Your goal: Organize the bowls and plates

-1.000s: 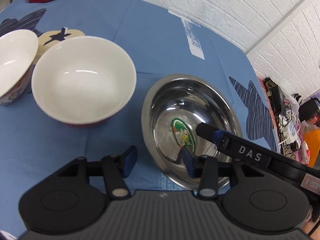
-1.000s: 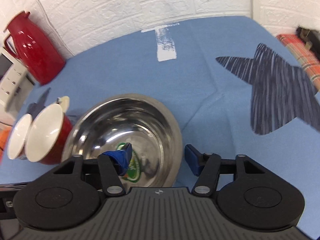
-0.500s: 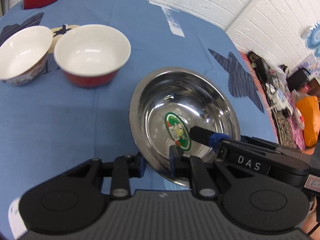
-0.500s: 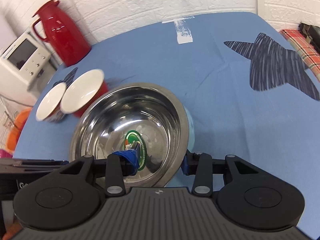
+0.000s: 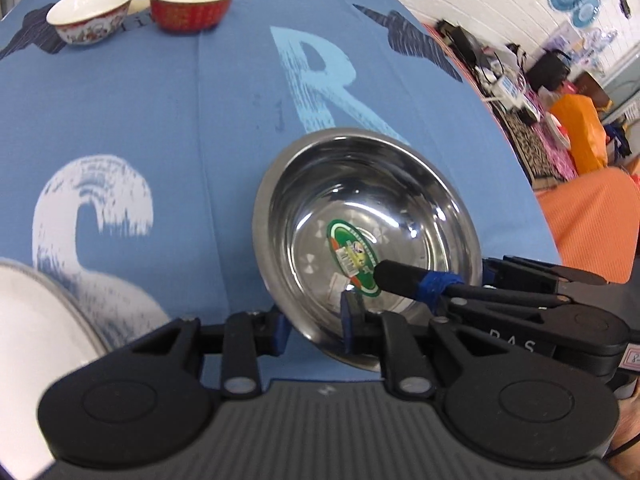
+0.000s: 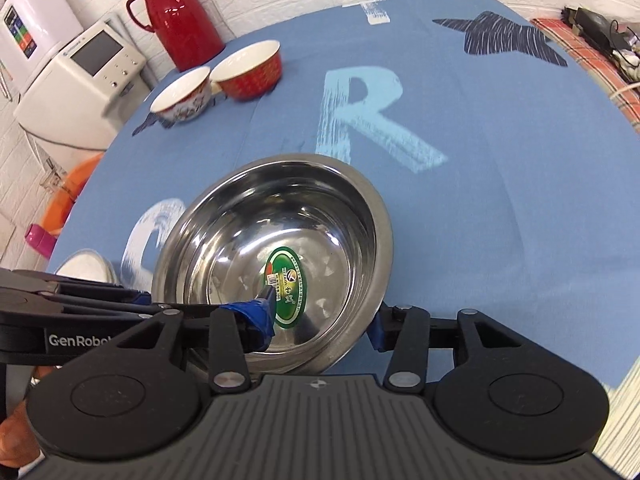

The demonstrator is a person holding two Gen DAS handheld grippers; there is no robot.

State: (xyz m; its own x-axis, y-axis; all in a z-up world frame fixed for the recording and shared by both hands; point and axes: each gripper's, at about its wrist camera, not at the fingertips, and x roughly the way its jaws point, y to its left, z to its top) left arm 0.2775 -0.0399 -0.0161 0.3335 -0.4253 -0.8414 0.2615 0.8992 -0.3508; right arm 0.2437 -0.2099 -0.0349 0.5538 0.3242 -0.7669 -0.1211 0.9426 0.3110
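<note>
A steel bowl (image 5: 360,184) with a green sticker on its bottom is held tilted above the blue tablecloth (image 5: 160,120) by both grippers. My left gripper (image 5: 316,322) is shut on its near rim, one finger inside and one outside. My right gripper (image 6: 320,324) is shut on the bowl (image 6: 280,200) at the opposite rim, with its taped finger (image 6: 256,314) inside. Far back stand a red bowl (image 5: 192,0) and a floral white bowl (image 5: 92,12) side by side, also seen as red bowl (image 6: 248,68) and floral bowl (image 6: 184,96).
A white dish with a metal rim (image 5: 36,320) lies at the near left. A red thermos (image 6: 180,16) stands at the table's back edge, beside a white appliance (image 6: 80,80). An orange stool (image 6: 68,192) is off the left side; clutter and orange fabric (image 5: 592,216) lie to the right.
Both grippers went from open around the steel bowl's rim to shut on it. The bowl has been lifted and carried toward the near side, away from the two ceramic bowls.
</note>
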